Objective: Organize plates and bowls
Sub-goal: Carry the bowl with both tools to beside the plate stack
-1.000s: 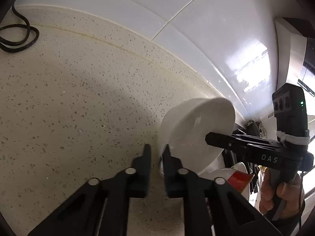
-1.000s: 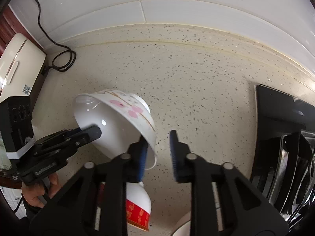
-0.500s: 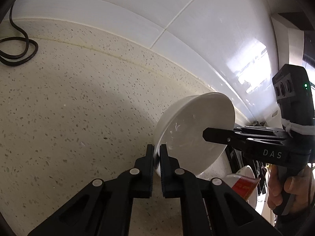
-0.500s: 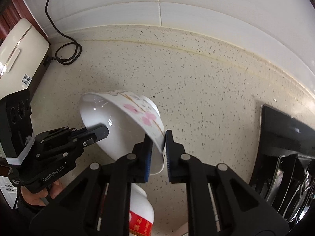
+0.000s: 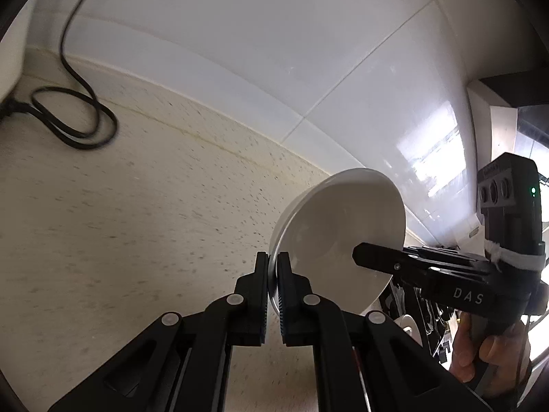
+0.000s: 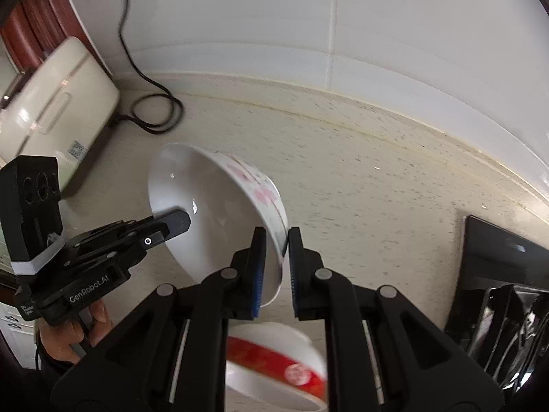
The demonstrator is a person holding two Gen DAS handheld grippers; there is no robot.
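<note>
A speckled stone counter point(image 6: 360, 178) meets glossy white tile point(image 6: 394, 51). Above it a glazed white bowl point(image 6: 219, 219) with pink flowers is tipped on edge, its mouth facing left. Left gripper point(image 5: 272, 267) and right gripper point(image 6: 276, 247) each pinch its rim, on opposite sides.

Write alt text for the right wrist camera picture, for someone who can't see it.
Two black grippers, the right gripper and left gripper, pinch opposite rims of a tilted white bowl with pink flowers above a speckled counter. A red-banded bowl sits below.
</note>
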